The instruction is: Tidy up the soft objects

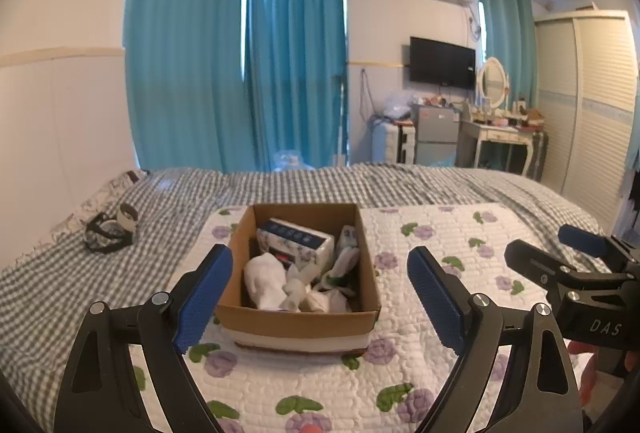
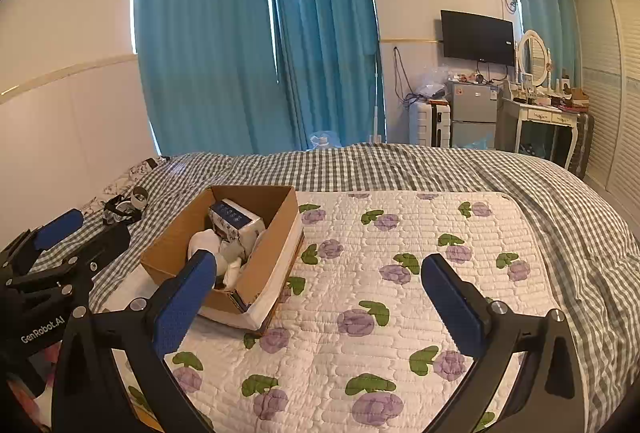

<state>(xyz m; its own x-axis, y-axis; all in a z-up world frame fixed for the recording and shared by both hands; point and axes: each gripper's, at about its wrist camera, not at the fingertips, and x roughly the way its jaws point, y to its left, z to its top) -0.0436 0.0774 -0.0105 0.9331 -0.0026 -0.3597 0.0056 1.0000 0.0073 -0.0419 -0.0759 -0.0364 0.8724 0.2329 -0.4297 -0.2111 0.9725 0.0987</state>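
Note:
An open cardboard box [image 1: 296, 317] sits on a white quilted mat with purple flowers [image 1: 400, 373] on the bed. Inside lie white socks [image 1: 266, 281], a patterned tissue pack [image 1: 298, 239] and a small green-and-white soft item [image 1: 346, 257]. My left gripper [image 1: 320, 293] is open and empty, hovering just in front of the box. My right gripper [image 2: 320, 297] is open and empty, above the mat to the right of the box [image 2: 260, 265]. Each gripper shows at the edge of the other's view: the right one [image 1: 572, 253], the left one [image 2: 72, 237].
A black-and-white bundle with a roll [image 1: 110, 229] lies on the checked bedspread [image 1: 60, 273] to the left. Beyond the bed stand blue curtains [image 1: 240, 73], a small fridge [image 1: 436, 133], a dressing table [image 1: 500, 137] and a wardrobe [image 1: 592, 105].

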